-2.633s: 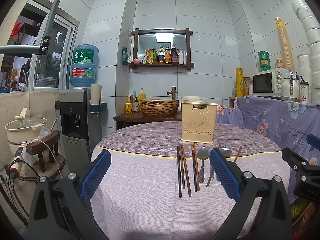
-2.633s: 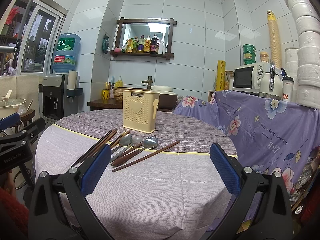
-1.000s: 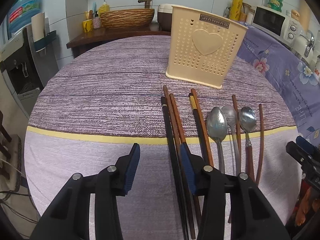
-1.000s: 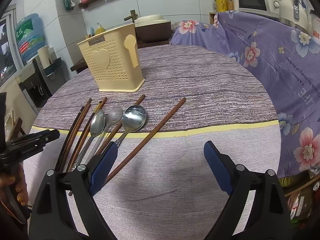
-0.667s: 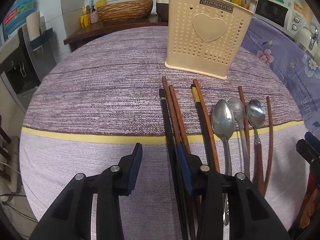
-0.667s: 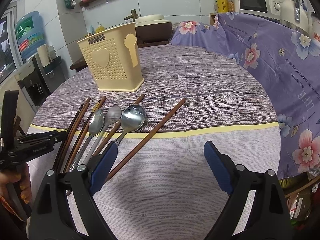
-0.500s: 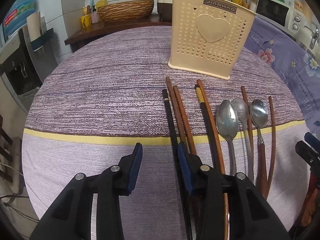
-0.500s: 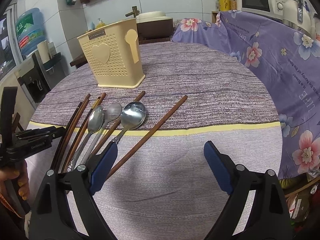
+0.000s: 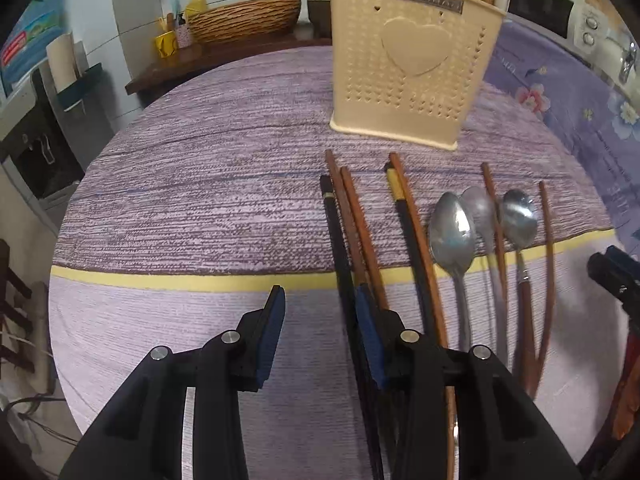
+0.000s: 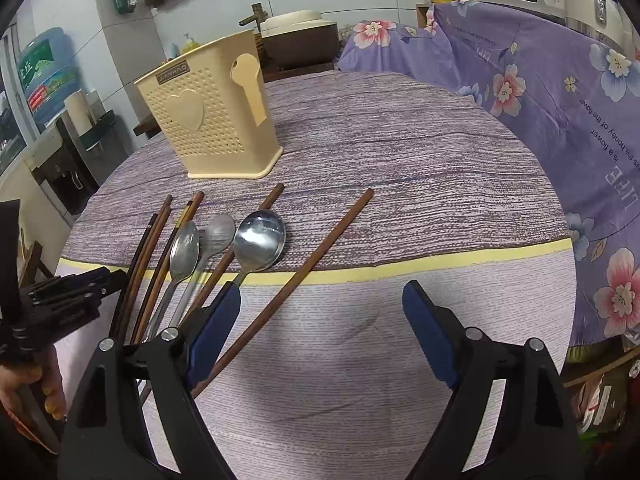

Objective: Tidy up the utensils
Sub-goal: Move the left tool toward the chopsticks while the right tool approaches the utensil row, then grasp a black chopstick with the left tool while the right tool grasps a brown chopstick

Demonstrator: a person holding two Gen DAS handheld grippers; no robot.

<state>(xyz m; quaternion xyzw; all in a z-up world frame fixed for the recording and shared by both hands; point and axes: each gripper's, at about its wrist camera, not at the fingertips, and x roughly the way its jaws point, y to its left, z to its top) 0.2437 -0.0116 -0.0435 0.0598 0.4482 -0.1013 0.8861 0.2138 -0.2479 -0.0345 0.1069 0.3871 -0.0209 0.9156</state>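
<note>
A cream perforated utensil holder stands upright on the round table; it also shows in the right wrist view. In front of it lie several brown and black chopsticks and three metal spoons side by side. My left gripper is open and low over the cloth, its right finger over the black chopstick. My right gripper is open wide; one brown chopstick runs between its fingers. The spoons lie left of it.
The table wears a purple striped cloth with a yellow band. A floral purple cover drapes the counter on the right. A woven basket sits on a wooden stand behind the table. A water dispenser stands at the left.
Both grippers have come down and forward toward the utensils. My left gripper has narrowed and moved closer to the black chopstick. The utensils have not moved.
</note>
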